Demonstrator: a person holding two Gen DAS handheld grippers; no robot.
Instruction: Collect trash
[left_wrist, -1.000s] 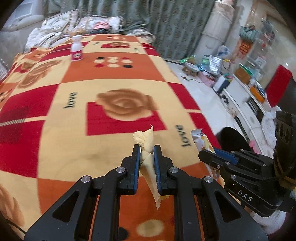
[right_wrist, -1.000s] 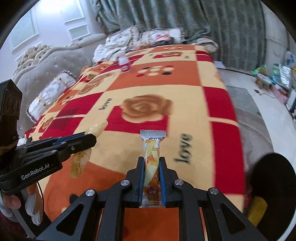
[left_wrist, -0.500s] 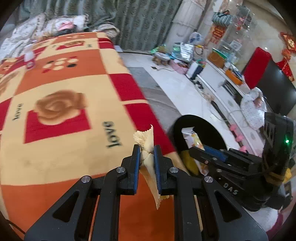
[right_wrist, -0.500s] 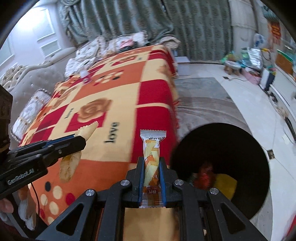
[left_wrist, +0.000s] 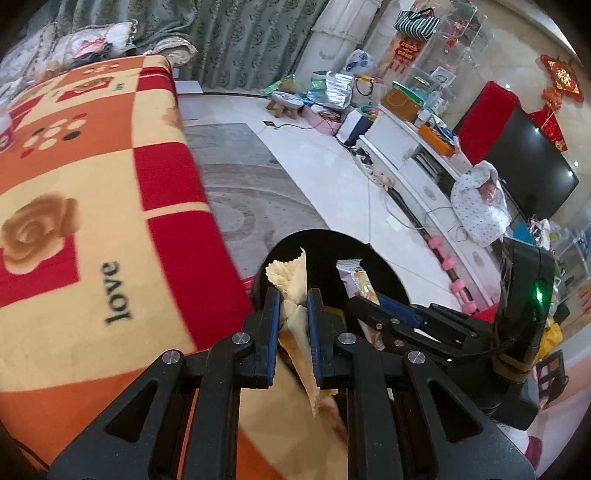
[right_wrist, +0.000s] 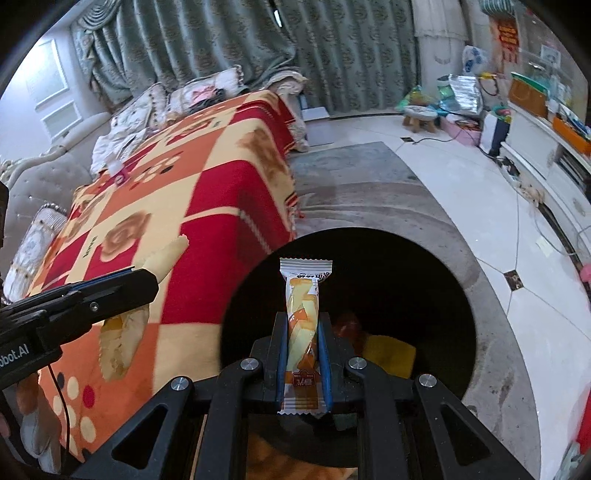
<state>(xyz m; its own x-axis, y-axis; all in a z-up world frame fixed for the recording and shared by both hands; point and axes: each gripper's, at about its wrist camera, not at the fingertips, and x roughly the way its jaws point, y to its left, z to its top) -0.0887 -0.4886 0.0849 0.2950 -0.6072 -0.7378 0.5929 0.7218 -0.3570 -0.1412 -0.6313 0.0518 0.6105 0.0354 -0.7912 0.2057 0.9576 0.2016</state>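
The bin (right_wrist: 424, 280) is dark inside, its contents hard to make out; the right gripper (right_wrist: 302, 347) clamps an upright snack bar wrapper (right_wrist: 303, 317) over it; the left gripper (left_wrist: 292, 314) pinches a crumpled pale wrapper (left_wrist: 291, 291), long axis upright, beside the blanket (left_wrist: 92, 221)

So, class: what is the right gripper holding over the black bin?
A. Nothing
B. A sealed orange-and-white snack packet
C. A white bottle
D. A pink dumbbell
B: the right gripper is shut on an upright sealed snack packet, with the open black bin directly behind it.
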